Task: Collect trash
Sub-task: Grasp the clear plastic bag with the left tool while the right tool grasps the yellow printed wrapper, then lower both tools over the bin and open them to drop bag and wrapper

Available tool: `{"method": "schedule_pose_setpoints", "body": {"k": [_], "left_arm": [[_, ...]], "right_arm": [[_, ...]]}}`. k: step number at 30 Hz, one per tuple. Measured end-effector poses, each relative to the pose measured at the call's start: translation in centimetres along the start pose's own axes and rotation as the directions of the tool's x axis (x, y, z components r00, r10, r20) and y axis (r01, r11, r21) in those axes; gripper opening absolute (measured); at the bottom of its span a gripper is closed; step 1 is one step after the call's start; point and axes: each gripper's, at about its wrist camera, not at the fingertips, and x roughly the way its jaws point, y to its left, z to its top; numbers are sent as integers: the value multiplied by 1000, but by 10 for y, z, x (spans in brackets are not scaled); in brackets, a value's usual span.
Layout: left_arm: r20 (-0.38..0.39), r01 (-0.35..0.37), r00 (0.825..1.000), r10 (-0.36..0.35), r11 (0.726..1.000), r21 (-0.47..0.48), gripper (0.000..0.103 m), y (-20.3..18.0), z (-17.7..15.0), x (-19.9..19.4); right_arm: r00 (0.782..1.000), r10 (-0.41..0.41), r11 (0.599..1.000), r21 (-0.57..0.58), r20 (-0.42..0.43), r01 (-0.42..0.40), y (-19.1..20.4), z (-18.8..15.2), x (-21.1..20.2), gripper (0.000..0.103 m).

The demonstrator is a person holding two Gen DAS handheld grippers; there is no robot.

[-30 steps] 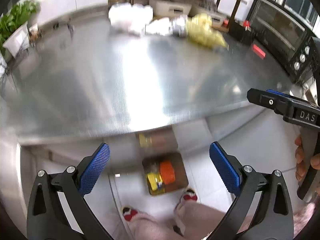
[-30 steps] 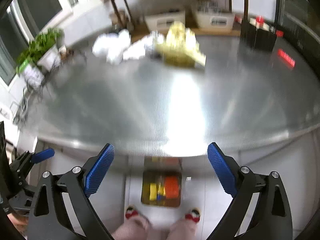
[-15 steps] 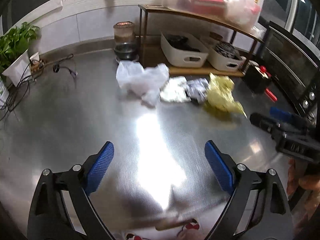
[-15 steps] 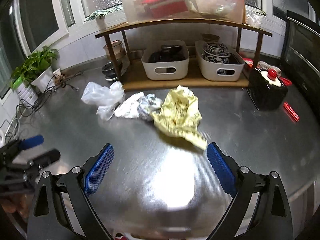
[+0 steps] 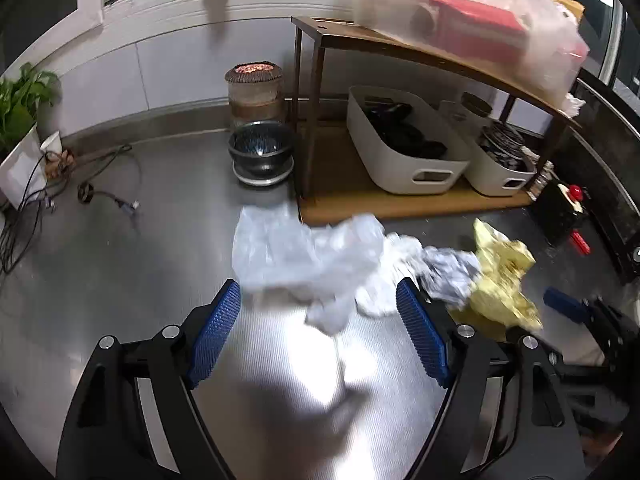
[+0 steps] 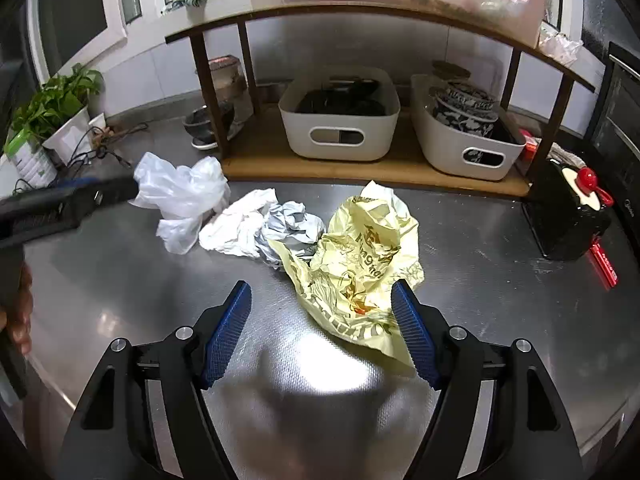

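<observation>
So both tools are spread wide with nothing between the pads. My left gripper (image 5: 318, 338) faces the clear plastic bag (image 5: 304, 256), which lies just ahead of its fingertips and a little toward the right pad; my right gripper (image 6: 322, 330) faces the yellow printed wrapper (image 6: 356, 264), whose near edge already reaches in beside the right pad. Between those two, ahead and left of the right gripper, lie a crumpled white paper (image 6: 240, 230) and a grey paper ball (image 6: 294, 230), all touching in one loose row on the steel counter (image 6: 500, 272).

My worries from here are these. The bag is thin and slack, so closing on a single fold could lift a corner and let the rest slip away, I think. The wrapper overlaps the grey ball, so pulling it may drag or roll the ball off across the smooth metal. The left-wrist view is blurred, so I cannot judge exactly how close the pads are to the bag. The two tools also sit near each other, and converging on the same pile risks a knock.
</observation>
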Motion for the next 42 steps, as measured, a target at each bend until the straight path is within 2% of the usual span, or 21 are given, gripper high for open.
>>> {"method": "schedule_pose_setpoints", "body": {"k": [7,9,11,12,14,18,20,23,31,42], "left_arm": [[-55,-3,998,5,999,32,75,-4,12,45],[-85,8,996,-6,1000,26,70,-3,12,58],[-112,25,993,-23,1000,15,62,-1,13,70],[-120,31,992,-30,999,11,61,0,12,73],[-140,52,989,-51,999,3,51,2,12,79],[-166,78,983,-78,997,-6,36,4,7,83],[-177,80,981,-79,997,-2,19,3,4,84],[-175,85,981,-86,996,-11,8,3,-2,79],[-144,98,984,-101,995,-28,4,2,-24,36],[-151,109,982,-112,994,-24,4,-15,-97,-40]], "right_arm": [[999,-1,1000,21,-39,1,-7,-3,24,73],[999,0,1000,28,-51,2,-10,-4,30,63],[997,6,999,44,-71,-2,-14,-5,36,58],[997,6,999,46,-79,-2,-15,-6,38,51],[996,14,999,47,-93,-10,-16,-7,41,46],[993,26,999,46,-117,-21,-17,-11,43,28],[993,32,998,57,-117,-25,-19,-13,42,23],[993,46,997,74,-111,-38,-21,-13,38,20],[992,76,993,94,-98,-67,-19,-30,10,19],[984,158,985,86,-83,-151,11,-74,-50,19]]}}
